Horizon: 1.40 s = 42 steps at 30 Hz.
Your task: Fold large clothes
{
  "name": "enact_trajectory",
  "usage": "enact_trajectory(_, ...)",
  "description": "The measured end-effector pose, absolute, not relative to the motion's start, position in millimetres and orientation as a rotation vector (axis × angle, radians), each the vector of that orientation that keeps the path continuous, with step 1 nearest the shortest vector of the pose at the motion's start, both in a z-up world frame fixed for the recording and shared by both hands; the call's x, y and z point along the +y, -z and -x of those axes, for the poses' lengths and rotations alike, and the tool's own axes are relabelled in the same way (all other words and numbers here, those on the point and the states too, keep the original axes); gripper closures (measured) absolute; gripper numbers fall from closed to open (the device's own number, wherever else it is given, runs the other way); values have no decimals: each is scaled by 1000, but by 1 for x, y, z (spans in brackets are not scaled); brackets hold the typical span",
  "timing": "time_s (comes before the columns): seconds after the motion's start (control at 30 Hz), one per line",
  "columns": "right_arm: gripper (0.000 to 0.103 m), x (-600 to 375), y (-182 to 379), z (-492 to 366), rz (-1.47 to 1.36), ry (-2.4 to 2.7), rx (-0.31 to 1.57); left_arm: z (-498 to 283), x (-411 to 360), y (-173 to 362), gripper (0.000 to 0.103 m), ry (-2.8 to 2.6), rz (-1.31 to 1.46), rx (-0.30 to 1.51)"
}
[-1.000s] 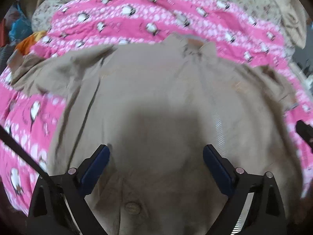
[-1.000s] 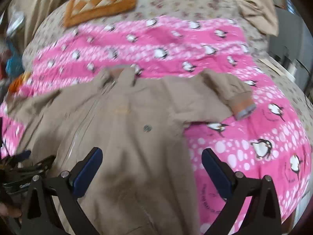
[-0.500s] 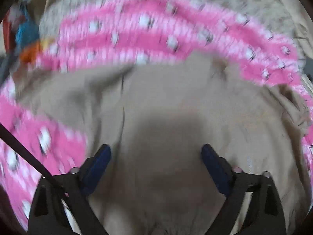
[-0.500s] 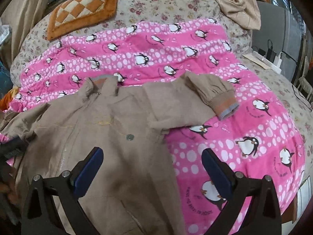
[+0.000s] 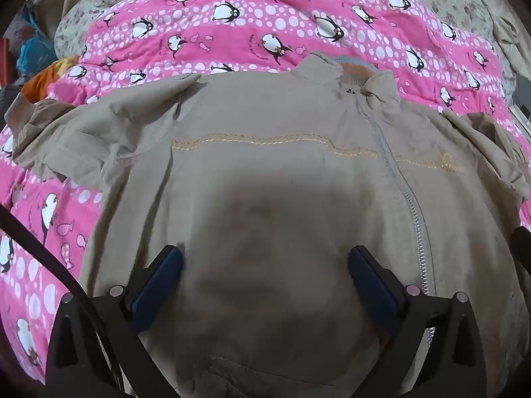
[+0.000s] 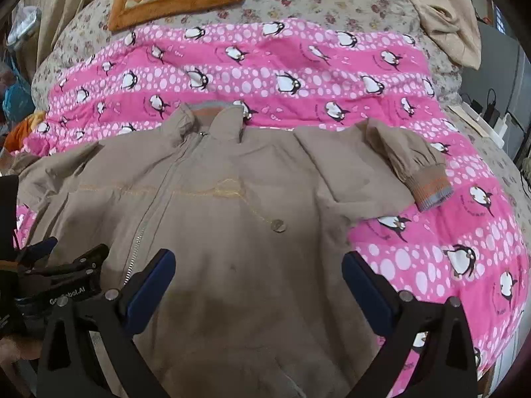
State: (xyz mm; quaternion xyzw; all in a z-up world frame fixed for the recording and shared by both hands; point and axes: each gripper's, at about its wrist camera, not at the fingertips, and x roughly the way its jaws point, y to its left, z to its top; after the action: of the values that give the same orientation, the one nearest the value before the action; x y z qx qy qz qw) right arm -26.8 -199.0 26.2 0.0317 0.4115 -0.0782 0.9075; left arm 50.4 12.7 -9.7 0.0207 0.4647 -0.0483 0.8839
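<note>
Left wrist: left gripper (image 5: 265, 260) jaws spread wide, nothing pinched, hovering over the tan jacket (image 5: 282, 172); jacket front fills the space between and ahead of the jaws, zipper (image 5: 403, 195) beyond the right jaw, collar (image 5: 351, 73) far ahead on the pink penguin blanket (image 5: 252, 30)

Right wrist: right gripper (image 6: 257, 265) jaws spread, empty, jacket (image 6: 225, 219) between them; cuffed sleeve (image 6: 421, 179) ahead of the right jaw, left gripper (image 6: 49, 265) beside the left jaw
</note>
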Motion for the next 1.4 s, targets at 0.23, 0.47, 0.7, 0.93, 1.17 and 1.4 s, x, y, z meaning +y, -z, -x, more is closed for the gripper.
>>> enact_trajectory(0.23, 1, -184, -46, 35, 4, 153, 726, -49, 10, 12, 15, 91, -59, 961)
enact_trajectory(0.47, 1, -186, -46, 35, 15, 170, 726, -47, 9, 12, 15, 84, -61, 944)
enact_trajectory(0.7, 1, -207, -31, 33, -118, 159, 810, -46, 11, 12, 14, 83, -59, 934)
enact_trajectory(0.93, 1, -201, -32, 35, -49, 155, 820, -45, 10, 12, 14, 83, -62, 921)
enact_trajectory(1.17, 1, -208, -28, 32, -58, 189, 857, -45, 10, 12, 14, 80, -62, 916)
enact_trajectory(1.4, 1, -202, -24, 28, -28, 183, 856, -44, 9, 12, 14, 79, -72, 916)
